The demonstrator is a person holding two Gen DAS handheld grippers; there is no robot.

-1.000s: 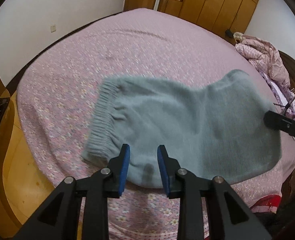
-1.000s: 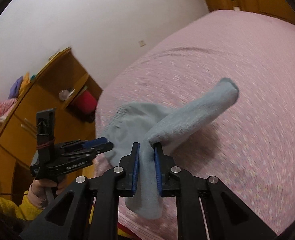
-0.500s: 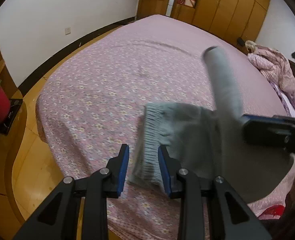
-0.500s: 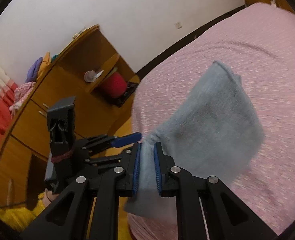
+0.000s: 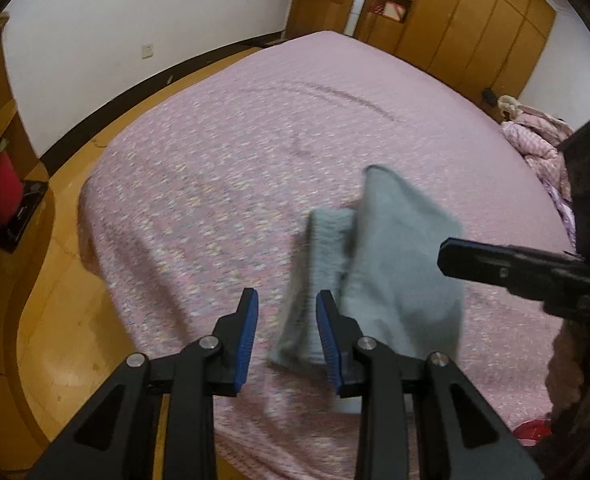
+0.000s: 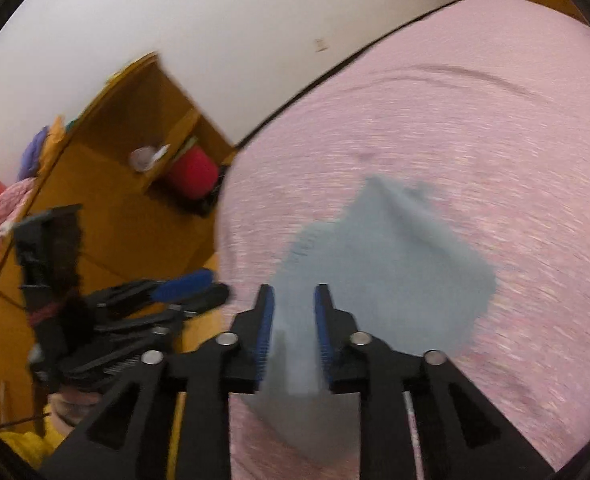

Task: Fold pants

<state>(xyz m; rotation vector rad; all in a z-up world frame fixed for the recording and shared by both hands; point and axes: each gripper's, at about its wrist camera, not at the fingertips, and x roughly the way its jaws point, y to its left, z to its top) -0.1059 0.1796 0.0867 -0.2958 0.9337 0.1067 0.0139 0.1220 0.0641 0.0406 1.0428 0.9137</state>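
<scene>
Grey-blue pants (image 5: 395, 256), pink floral bedspread (image 5: 235, 160), black gripper (image 5: 287, 332) with blue pads (image 5: 246, 340).

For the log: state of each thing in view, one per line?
Pants: grey, bunched, not yet folded flat.
Left hand-held gripper: open, cloth hanging between its fingers.
Right hand-held gripper: open, cloth between its fingers; contact unclear.
Bed: pink floral sheet, creased.
</scene>
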